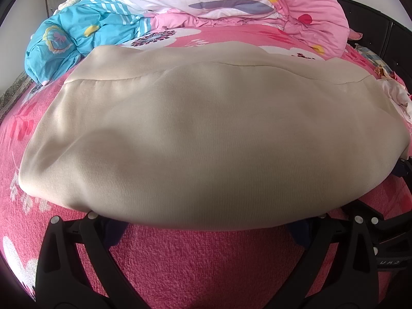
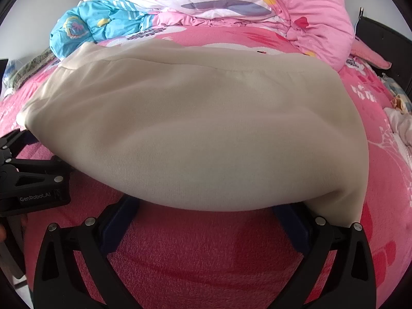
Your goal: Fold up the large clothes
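The big beige knit garment (image 1: 206, 139) lies spread across the fuzzy pink floral bed blanket (image 1: 206, 265), its near fold draped over both grippers. The left gripper (image 1: 206, 228) and right gripper (image 2: 206, 212) are spread wide with the hem sitting on the tips, nothing pinched, so I'd guess the soft, slippy cloth could slide off or bunch if lifted. Beyond the garment are a crumpled blue patterned quilt (image 1: 69, 43) and a puffy pink duvet (image 1: 309, 5).
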